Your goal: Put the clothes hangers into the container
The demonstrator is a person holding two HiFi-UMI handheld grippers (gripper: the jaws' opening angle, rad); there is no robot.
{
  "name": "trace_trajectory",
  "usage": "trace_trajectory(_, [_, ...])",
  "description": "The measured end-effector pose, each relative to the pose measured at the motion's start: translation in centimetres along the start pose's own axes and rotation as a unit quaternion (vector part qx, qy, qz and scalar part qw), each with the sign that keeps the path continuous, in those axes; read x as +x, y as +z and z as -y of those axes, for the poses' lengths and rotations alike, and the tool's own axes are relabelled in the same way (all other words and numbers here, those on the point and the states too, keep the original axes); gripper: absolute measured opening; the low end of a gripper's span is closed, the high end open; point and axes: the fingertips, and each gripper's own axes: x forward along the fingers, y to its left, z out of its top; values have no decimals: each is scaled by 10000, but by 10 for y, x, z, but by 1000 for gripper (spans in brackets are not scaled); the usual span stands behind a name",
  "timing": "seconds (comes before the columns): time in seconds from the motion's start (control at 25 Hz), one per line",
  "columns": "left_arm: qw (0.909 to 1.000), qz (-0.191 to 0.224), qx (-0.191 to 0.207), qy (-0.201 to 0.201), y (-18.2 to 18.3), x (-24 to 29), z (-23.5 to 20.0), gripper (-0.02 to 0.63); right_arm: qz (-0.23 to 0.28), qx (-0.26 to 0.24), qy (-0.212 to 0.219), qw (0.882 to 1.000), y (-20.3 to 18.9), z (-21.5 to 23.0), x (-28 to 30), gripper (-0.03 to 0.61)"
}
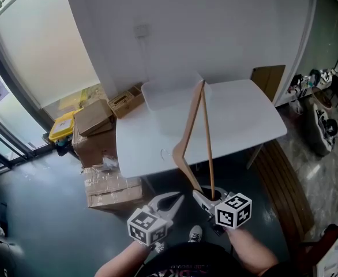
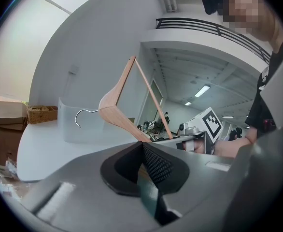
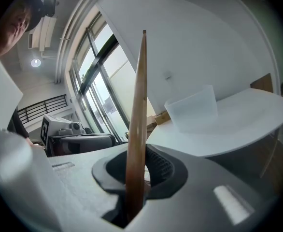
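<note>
A wooden clothes hanger (image 1: 187, 134) stands upright in front of the white table (image 1: 238, 120), its top corner leaning over the table. My right gripper (image 1: 207, 199) is shut on the hanger's lower end, and the wood (image 3: 137, 120) rises straight out of its jaws. The metal hook (image 2: 83, 114) points left, towards the translucent container (image 1: 169, 97) at the table's back edge. My left gripper (image 1: 173, 201) hangs beside the right one, below the table's front edge. Its jaws are shut with nothing in them. From the left gripper view the hanger (image 2: 115, 100) stands before the container (image 2: 69, 127).
Cardboard boxes (image 1: 97, 128) and a yellow crate (image 1: 62, 126) are stacked on the floor left of the table. A wicker basket (image 1: 126, 101) sits by the wall. A wooden bench (image 1: 281, 183) runs along the table's right side. A brown board (image 1: 267, 79) leans at the back right.
</note>
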Motion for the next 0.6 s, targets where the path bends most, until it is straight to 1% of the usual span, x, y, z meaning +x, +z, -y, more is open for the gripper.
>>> trace_trajectory(0.24, [9999, 39, 38, 102, 5, 27, 11, 5, -4, -96, 150, 9998, 11, 20, -13, 57])
trace_trajectory(0.36, [9997, 110, 64, 201, 14, 39, 14, 5, 0, -174, 207, 9996, 17, 31, -18, 57])
trace_trajectory(0.52, [9996, 115, 26, 238, 19, 49, 16, 5, 17, -116, 256, 9996, 24, 45, -20, 57])
trace_trajectory(0.6, [9996, 89, 47, 274, 18, 53, 10, 5, 13, -89, 279, 9996, 26, 50, -16, 57])
